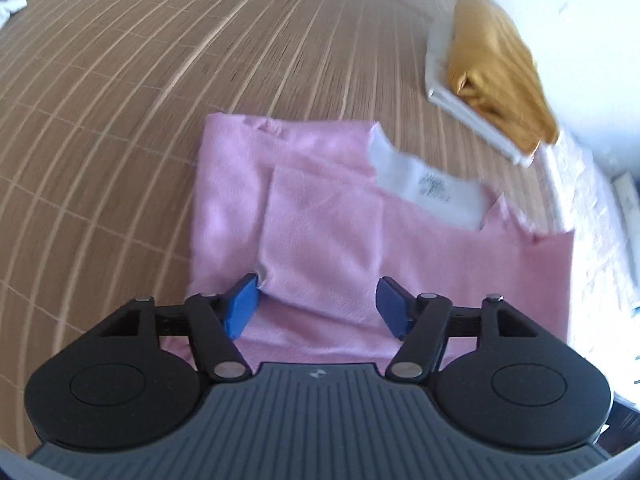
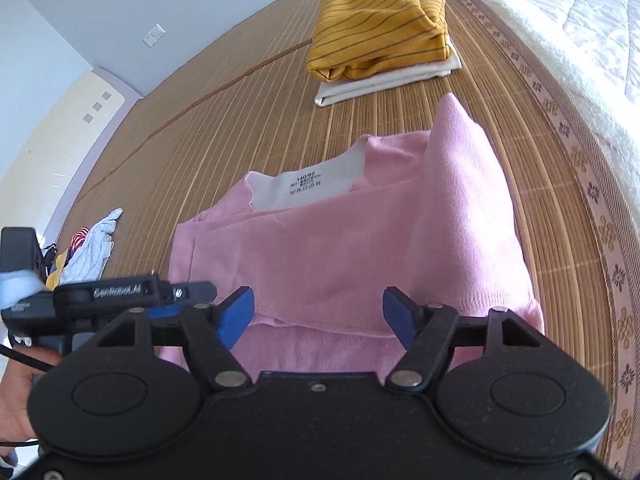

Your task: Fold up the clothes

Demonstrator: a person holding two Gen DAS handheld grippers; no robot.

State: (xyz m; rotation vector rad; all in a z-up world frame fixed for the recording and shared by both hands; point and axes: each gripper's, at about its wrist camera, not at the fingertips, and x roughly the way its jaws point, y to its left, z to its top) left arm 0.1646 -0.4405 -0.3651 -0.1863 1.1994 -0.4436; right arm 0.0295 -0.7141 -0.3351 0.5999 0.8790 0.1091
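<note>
A pink garment (image 1: 320, 216) lies partly folded on the bamboo mat, with its white inner neck panel and printed label (image 1: 432, 190) showing. My left gripper (image 1: 317, 306) hovers over its near edge, open, with a folded flap lying between the blue pads. In the right wrist view the same pink garment (image 2: 332, 248) has one side raised in a fold at the right. My right gripper (image 2: 318, 314) stands open just above the hem, its pads apart from the cloth. The left gripper's black body (image 2: 100, 294) shows at the left edge there.
A folded mustard striped garment (image 2: 380, 28) rests on a folded white one (image 2: 384, 80) farther along the bamboo mat (image 2: 224, 120). Unfolded clothes (image 2: 92, 248) are heaped at the left. A white quilt (image 2: 580, 20) borders the mat on the right. A hand (image 2: 16, 384) shows at the lower left.
</note>
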